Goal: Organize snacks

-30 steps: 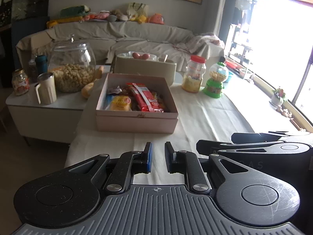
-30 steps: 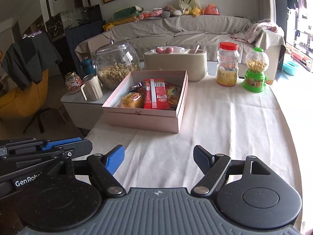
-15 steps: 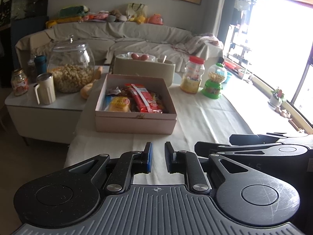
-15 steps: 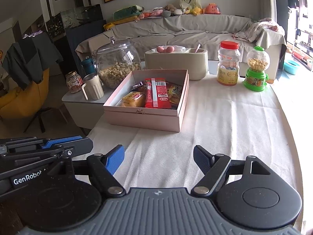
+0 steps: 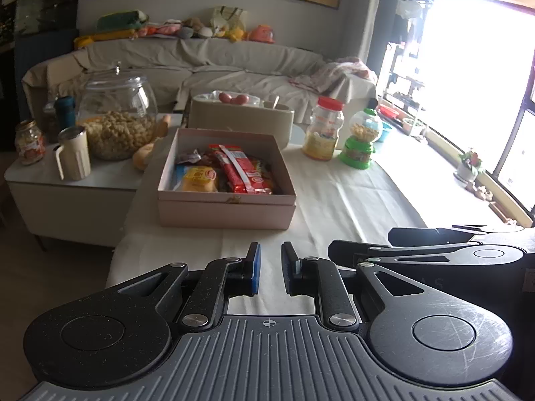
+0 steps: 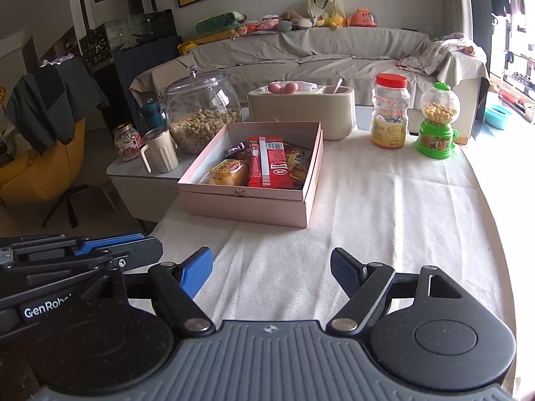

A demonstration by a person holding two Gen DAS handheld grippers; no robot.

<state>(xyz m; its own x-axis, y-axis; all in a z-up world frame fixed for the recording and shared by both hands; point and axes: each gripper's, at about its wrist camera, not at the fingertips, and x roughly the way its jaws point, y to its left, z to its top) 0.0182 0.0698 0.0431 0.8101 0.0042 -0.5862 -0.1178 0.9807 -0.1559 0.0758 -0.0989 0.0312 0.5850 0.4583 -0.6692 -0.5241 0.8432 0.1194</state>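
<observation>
Fingers of the left gripper (image 5: 270,269) stand nearly together, with only a narrow slit of white cloth showing between the blue pad and the dark one, and nothing is caught in that slit. The right gripper (image 6: 271,272) is spread wide, its blue-faced finger and its black one well apart over the tablecloth (image 6: 384,207), empty and touching no snack. Both grippers hang side by side at the near edge of the table, each showing in the other's view, well short of the pink box (image 6: 247,205). That open box sits on the cloth ahead, toward the left side of the table, with its front wall facing the grippers. Inside it, the red snack packet (image 6: 269,163) lies flat with its long axis running from the near wall toward the far wall; in the left wrist view it leans slightly leftward at its far end. Just left of it lies the yellow snack pack (image 6: 229,172), set somewhat across the box, and a darker orange pack (image 6: 299,163) lies on the red one's right. Behind the box stand a beige container (image 6: 301,113), a red-lidded jar (image 6: 390,112) and a green candy dispenser (image 6: 436,122).
</observation>
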